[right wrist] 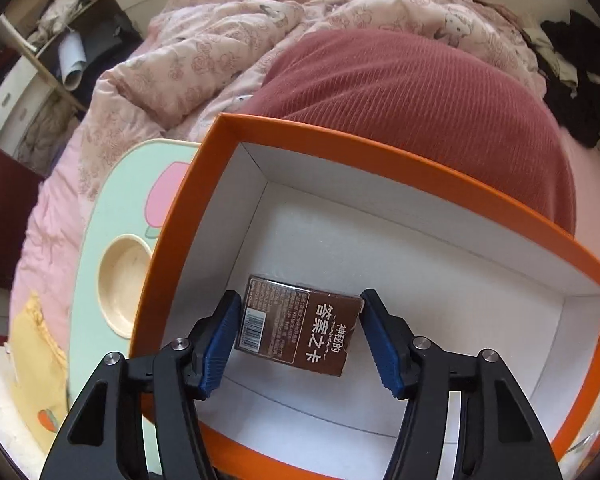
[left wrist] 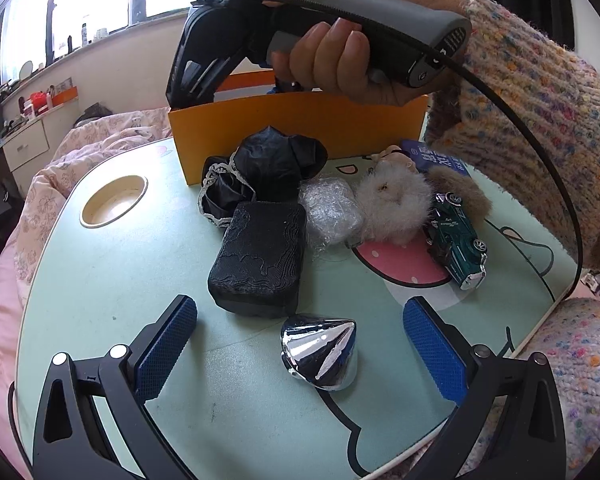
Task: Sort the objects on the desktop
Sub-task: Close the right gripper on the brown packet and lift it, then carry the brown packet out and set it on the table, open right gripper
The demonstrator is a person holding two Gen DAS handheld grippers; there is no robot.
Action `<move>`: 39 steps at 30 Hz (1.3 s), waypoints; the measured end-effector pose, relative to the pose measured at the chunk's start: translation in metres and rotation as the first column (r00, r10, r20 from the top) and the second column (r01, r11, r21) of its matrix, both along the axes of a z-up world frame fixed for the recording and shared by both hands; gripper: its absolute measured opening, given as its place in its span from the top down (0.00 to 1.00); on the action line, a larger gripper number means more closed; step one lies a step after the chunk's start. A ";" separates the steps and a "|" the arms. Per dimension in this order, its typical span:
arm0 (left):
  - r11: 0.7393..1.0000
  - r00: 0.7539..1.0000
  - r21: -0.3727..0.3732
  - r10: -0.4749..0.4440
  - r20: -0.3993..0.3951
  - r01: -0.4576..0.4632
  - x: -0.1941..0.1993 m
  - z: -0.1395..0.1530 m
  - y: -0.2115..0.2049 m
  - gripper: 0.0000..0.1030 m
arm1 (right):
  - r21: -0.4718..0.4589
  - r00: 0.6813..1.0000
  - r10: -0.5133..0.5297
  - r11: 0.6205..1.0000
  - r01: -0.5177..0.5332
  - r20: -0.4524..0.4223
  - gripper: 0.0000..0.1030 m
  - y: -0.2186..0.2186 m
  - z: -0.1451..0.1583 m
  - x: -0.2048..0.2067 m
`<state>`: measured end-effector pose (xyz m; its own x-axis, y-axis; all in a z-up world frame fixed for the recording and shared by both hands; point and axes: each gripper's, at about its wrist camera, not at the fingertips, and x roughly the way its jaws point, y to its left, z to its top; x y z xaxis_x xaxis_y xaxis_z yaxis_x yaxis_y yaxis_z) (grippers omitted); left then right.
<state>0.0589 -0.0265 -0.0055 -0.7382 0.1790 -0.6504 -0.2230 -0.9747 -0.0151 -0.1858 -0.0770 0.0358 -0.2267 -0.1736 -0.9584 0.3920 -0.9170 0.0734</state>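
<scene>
One brown card box, white script, barcode end.

Bare tabletop left of black block; clutter beyond.

The orange cardboard box has its interior hidden behind its near wall; the blue printed packet is largely covered by the knitted sleeve.

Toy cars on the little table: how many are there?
1. A green toy car lies at the table's right side, beside the fluffy toy. Others could hide behind the orange box.
</scene>
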 end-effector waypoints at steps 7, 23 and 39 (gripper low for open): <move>1.000 1.000 0.000 0.003 -0.001 -0.003 0.001 0.000 0.001 0.00 | -0.136 0.994 -0.083 0.988 0.073 -0.069 0.43 0.037 0.029 0.002; 1.000 1.000 -0.018 0.015 0.003 -0.015 0.000 0.004 0.002 0.00 | -0.292 0.976 -0.137 0.953 0.083 -0.169 0.42 0.170 0.068 0.132; 0.999 0.999 -0.010 0.033 0.018 -0.032 -0.001 0.005 0.002 0.00 | -0.267 0.977 -0.166 0.956 0.125 -0.134 0.39 0.227 0.001 0.207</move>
